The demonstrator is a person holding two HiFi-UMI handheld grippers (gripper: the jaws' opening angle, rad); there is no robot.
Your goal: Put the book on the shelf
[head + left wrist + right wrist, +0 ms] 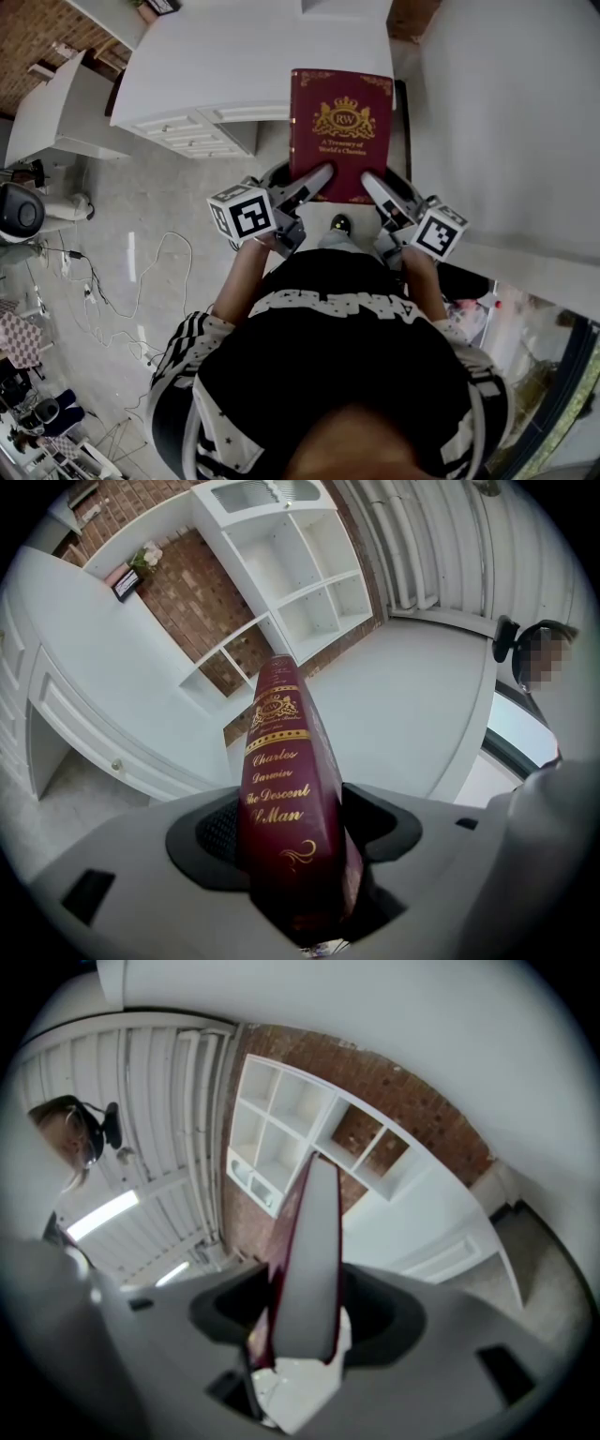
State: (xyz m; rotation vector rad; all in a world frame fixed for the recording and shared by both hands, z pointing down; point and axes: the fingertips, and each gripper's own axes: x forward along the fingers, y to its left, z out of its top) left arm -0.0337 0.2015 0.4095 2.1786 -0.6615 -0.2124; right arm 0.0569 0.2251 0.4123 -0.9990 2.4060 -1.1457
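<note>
Head view shows a person in a black top with white stripes holding the burgundy book (339, 131) out in front of the body, flat, with its gold-crested cover facing up. The left gripper (317, 178) is clamped on the near left corner of the book and the right gripper (375, 187) on the near right corner, so the book hangs in the air between them, resting on nothing. Each gripper's marker cube, left (242, 214) and right (439, 231), sits just behind its jaws. Beyond the book lies a white desk (234, 56) with drawers (187, 131), and cables (141, 281) trail over the grey floor to the left. In the left gripper view the jaws press on the book's spine, whose gold lettering runs away from the camera; ahead, well apart from the book, a white shelf unit (302, 586) with open compartments stands against a brick wall (202, 592). In the right gripper view the jaws pinch the pale page edge, with the same shelf unit beyond it.
</note>
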